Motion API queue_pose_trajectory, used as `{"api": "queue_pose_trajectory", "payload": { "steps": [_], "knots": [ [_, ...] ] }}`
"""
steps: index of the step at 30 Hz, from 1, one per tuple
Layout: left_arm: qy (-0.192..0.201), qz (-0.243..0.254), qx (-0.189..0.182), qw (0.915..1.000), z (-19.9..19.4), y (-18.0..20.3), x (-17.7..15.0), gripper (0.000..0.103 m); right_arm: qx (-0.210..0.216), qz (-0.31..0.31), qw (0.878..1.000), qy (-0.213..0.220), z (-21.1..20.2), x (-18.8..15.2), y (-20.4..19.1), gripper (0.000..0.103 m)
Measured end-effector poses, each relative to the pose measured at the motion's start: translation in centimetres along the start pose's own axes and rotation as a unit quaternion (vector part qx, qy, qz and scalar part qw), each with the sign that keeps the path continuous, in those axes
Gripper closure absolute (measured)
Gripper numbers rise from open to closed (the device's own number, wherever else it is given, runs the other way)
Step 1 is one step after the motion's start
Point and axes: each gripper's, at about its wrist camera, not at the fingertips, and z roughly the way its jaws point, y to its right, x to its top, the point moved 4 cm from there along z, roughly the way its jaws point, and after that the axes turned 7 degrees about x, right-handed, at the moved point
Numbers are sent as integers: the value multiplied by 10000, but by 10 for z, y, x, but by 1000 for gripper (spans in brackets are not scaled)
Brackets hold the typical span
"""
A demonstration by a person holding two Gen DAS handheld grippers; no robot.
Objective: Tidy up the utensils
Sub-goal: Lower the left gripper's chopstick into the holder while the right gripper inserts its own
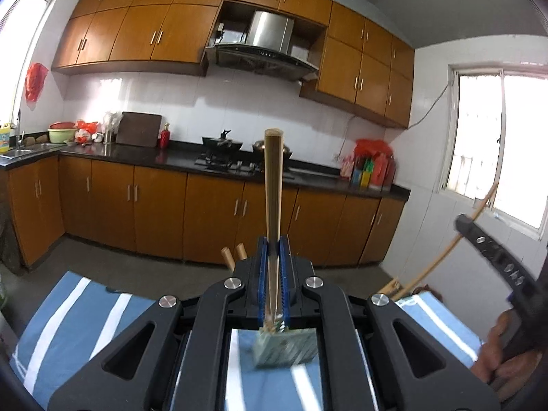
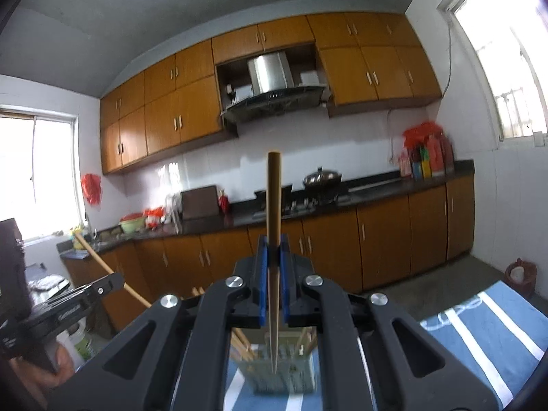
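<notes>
A slender bamboo chopstick (image 1: 273,185) is clamped in the left gripper (image 1: 273,267), another tapered wooden chopstick (image 2: 274,226) in the right gripper (image 2: 273,267). Either could be twisted loose above the pale rectangular holder (image 2: 284,373) if tilted, since only thin shafts are pinched

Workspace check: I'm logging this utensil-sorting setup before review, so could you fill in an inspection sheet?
Surface: blue cloth with white stripes.
Job's things: one chopstick in the left tongs, another chopstick in the right tongs; green holder below with more sticks.
Clutter: nothing seen on the cloth.
Grippers: both shut on chopsticks.
Cables: wire on the wall by the window.
Surroundings: kitchen, wooden cabinets, range hood, wok on the stove.
</notes>
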Motion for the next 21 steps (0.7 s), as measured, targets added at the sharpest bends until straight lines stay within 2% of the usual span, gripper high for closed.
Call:
{"api": "queue_pose_trajectory", "payload": {
  "steps": [5,8,14,21],
  "knots": [
    [-42,-122,-34,9999,26,14,1,96,-193,41,9998,30,30,-6,11,95],
    [-54,-10,71,10000,44,20,-6,96,-259,87,9996,-28,48,-13,20,95],
    [-415,78,39,9991,73,24,-30,96,-315,155,9988,-329,79,-38,31,95],
    [-811,171,-21,9966,94,24,-50,96,-274,256,9972,-640,97,-64,36,95]
  ]
}}
